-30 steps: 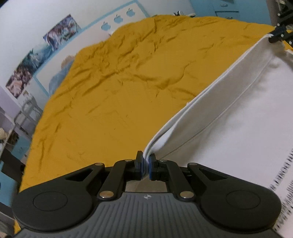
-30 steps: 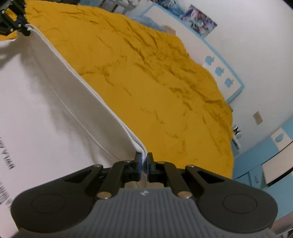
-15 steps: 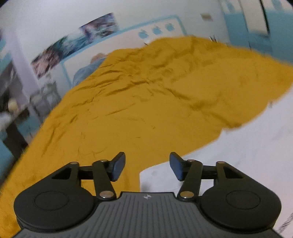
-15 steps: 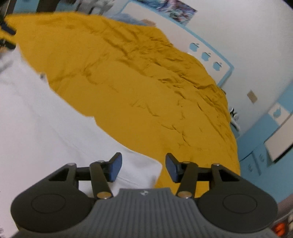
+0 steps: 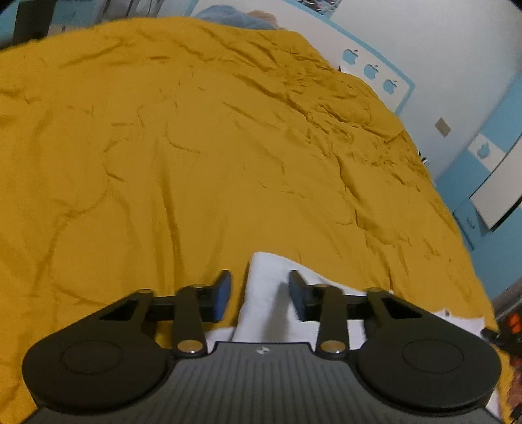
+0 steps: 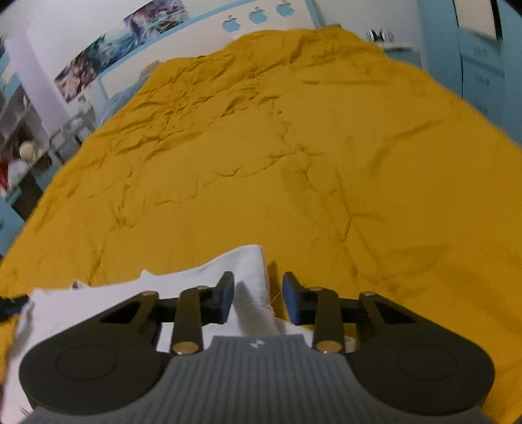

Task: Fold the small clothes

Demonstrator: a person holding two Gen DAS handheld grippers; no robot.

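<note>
A: How many garments lie on the bed?

B: One, a white garment (image 5: 267, 293) at the near edge of the mustard-yellow bedspread (image 5: 195, 163). Each wrist view shows a raised corner of it between the fingers.

A: And the grippers, two of them?

B: Two. The left gripper (image 5: 260, 295) has its jaws closing, with a gap left; the white corner stands between the two blue pads (image 5: 222, 293), and neither pad presses on it. The right gripper (image 6: 257, 296) is likewise closing around the other corner (image 6: 251, 287), pads apart from the cloth.

A: Anything countable further off?

B: Three blue apple shapes (image 6: 257, 14) on the white headboard (image 6: 208, 42) at the far end, and two posters (image 6: 120, 49) on the wall (image 6: 65, 36) to its left.
</note>
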